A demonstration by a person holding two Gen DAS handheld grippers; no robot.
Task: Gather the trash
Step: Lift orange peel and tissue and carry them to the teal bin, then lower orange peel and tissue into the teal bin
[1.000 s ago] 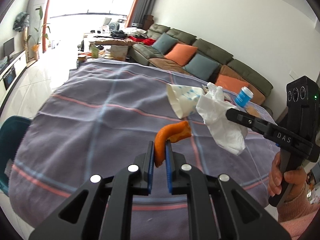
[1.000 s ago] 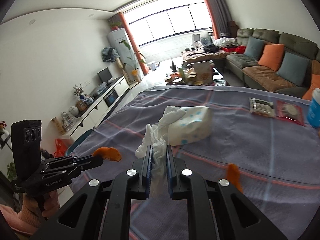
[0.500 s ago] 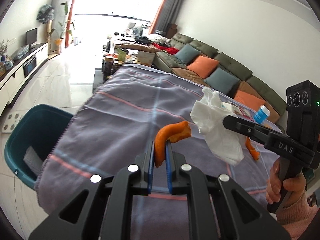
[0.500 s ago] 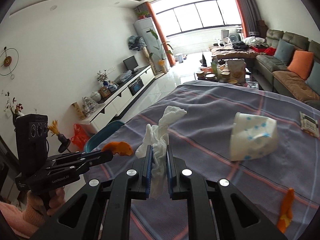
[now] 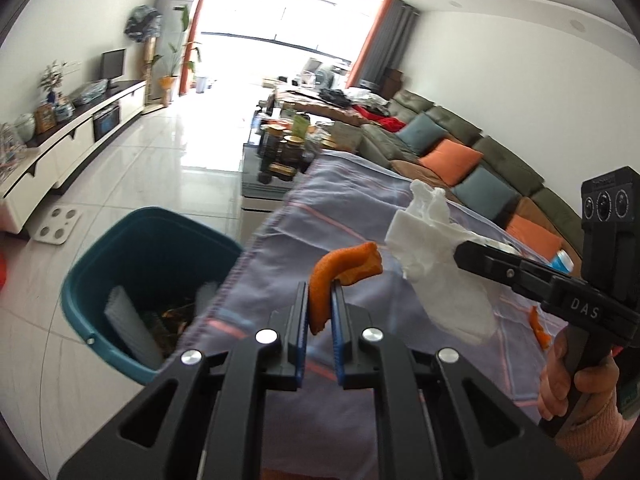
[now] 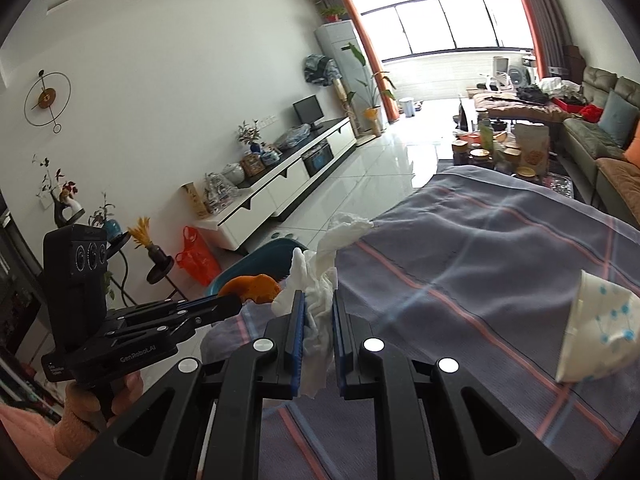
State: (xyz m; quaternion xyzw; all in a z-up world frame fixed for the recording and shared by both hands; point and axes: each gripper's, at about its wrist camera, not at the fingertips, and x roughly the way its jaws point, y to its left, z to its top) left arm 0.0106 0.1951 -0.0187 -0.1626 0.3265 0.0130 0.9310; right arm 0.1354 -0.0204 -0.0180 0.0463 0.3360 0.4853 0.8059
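My left gripper is shut on a curled orange peel, held in the air over the table's left edge. The right gripper is shut on a crumpled white tissue just beside it; in the left wrist view that tissue hangs right of the peel. A teal trash bin stands on the floor below and left of the table edge, with some trash inside. In the right wrist view only the bin's rim shows behind the peel. Another orange peel piece lies on the cloth.
The table wears a purple-grey cloth with pink stripes. A crushed white paper cup with blue dots lies on it at the right. A white scale sits on the tiled floor beyond the bin. A sofa runs along the right wall.
Both grippers have swung left across the table toward its edge, still holding the peel and the tissue. The teal bin has come into full view below the left gripper.
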